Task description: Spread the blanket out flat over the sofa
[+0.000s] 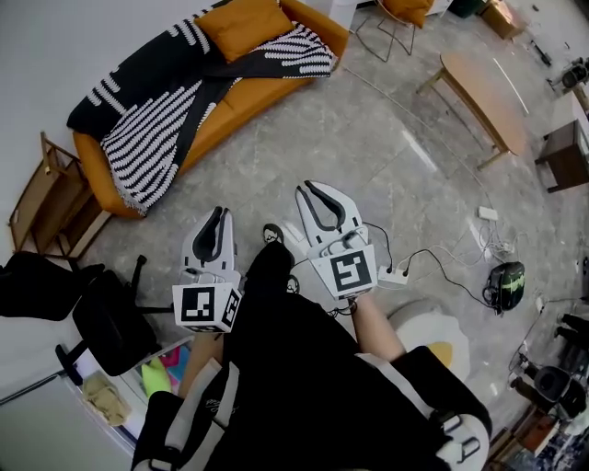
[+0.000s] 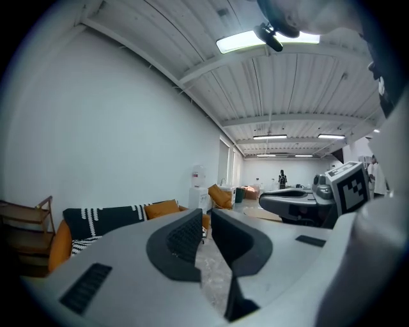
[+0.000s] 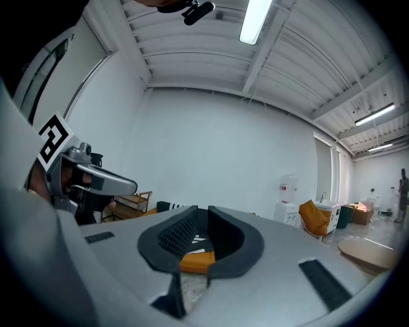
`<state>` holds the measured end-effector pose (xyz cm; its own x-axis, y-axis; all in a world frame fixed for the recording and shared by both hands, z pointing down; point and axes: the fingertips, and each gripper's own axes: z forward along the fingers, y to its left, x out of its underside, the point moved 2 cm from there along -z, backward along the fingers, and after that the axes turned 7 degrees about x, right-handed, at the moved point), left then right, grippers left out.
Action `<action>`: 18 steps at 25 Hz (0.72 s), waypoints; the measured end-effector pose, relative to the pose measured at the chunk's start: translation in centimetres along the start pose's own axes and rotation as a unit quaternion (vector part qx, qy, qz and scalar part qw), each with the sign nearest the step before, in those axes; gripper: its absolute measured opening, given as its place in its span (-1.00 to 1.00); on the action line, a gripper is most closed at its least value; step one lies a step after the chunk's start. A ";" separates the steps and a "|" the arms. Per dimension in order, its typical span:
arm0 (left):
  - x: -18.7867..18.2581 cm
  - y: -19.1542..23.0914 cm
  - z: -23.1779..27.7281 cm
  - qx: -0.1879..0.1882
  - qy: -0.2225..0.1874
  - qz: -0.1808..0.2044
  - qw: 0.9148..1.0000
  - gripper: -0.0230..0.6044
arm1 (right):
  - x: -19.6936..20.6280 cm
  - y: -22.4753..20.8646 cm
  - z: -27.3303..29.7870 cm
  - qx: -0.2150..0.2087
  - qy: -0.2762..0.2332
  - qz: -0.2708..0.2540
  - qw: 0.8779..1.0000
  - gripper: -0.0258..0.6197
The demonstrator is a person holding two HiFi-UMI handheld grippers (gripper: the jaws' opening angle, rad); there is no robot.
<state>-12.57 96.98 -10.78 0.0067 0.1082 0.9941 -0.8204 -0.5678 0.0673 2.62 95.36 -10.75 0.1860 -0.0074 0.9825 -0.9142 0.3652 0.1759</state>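
Blanket (image 1: 152,138): black-and-white striped, lying on the orange sofa (image 1: 248,97) by the wall. It covers the back and seat at the sofa's left end and hangs over the front edge there. A 2nd stretch lies on the right part of the seat, and a black band runs diagonally btwn the two.
Bare sofa: a strip of orange seat shows along the front, plus the left and right arms.
Cushion (image 1: 244,26): orange, resting on the blanket near the sofa's back.
Left gripper (image 1: 219,213): held level, jaws closed tip to tip – nothing btwn them, only floor seen past them.
Right gripper (image 1: 314,187): held level just beside the left one, a bit further fwd. Jaws drawn together at the tips, nothing gripped – the sofa shows far off thru the hollow behind them.
Grippers vs. blanket: well apart, open grey floor (image 1: 368,147) btwn them.
Person: standing, dark top, both grippers in front of the body.
Around: wooden rack (image 1: 46,198) just beside the sofa's left end; oval wooden table (image 1: 483,92) to the right; black chair (image 1: 110,317) at lower left; power strip (image 1: 394,273) w/ cables on the floor near the right gripper.
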 end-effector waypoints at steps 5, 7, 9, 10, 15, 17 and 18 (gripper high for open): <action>0.2 0.3 2.1 0.004 0.005 -0.014 1.000 -0.31 | 0.5 -1.3 1.2 -0.001 0.008 0.004 1.000 -0.54; 0.1 0.7 3.2 0.005 0.004 -0.022 1.000 -0.23 | 0.6 -1.9 2.0 -0.002 0.015 0.006 1.000 -0.44; 0.2 1.2 4.4 0.006 0.002 -0.026 1.000 -0.19 | 1.0 -2.5 3.0 -0.004 0.018 0.006 1.000 -0.36; 0.4 1.6 5.1 0.008 0.003 -0.027 1.000 -0.18 | 1.4 -2.8 3.6 -0.004 0.021 0.006 1.000 -0.35; 0.9 4.8 9.3 0.015 0.013 -0.036 0.999 -0.17 | 2.5 -5.0 7.8 0.001 0.037 -0.003 0.999 -0.27; 0.8 6.2 11.4 0.011 0.012 -0.041 0.999 -0.17 | 2.7 -6.2 9.6 0.001 0.039 -0.012 0.999 -0.26; 0.6 6.8 12.4 0.009 0.012 -0.042 0.999 -0.17 | 2.9 -7.0 10.3 0.001 0.042 -0.017 0.999 -0.25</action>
<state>-11.03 83.11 -8.63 0.0618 0.1751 0.9826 -0.8067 -0.5709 0.1525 5.79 83.17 -8.54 0.2467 0.0589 0.9673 -0.9073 0.3647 0.2092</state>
